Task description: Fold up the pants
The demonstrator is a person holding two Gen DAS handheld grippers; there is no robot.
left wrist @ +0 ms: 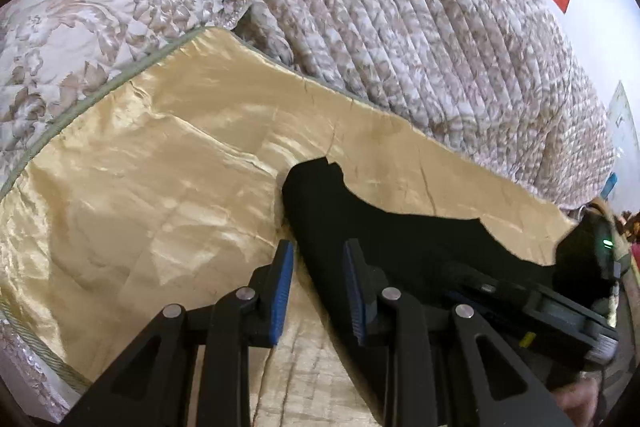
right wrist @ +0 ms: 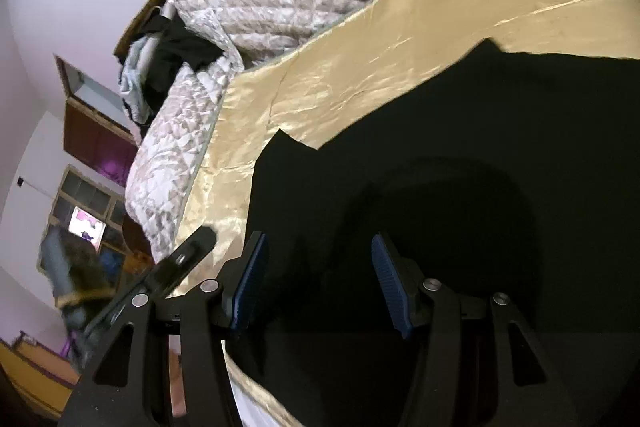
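Note:
Black pants [left wrist: 400, 243] lie flat on a shiny gold satin sheet [left wrist: 160, 167]. In the left wrist view my left gripper [left wrist: 318, 263] is open, its blue pads straddling the pants' left edge just above the cloth. In the right wrist view the pants [right wrist: 460, 167] fill the lower right. My right gripper [right wrist: 318, 255] is open and hovers over the black cloth near its left edge. Neither gripper holds anything. The right gripper's body [left wrist: 580, 307] shows at the far right of the left view.
A quilted floral bedspread [left wrist: 420, 27] lies bunched behind the gold sheet. A floral pillow [left wrist: 72, 39] sits at the left. Dark and pale clothes [right wrist: 168, 67] are piled at the bed's head. A cabinet and a window [right wrist: 88, 203] stand off the bed's left side.

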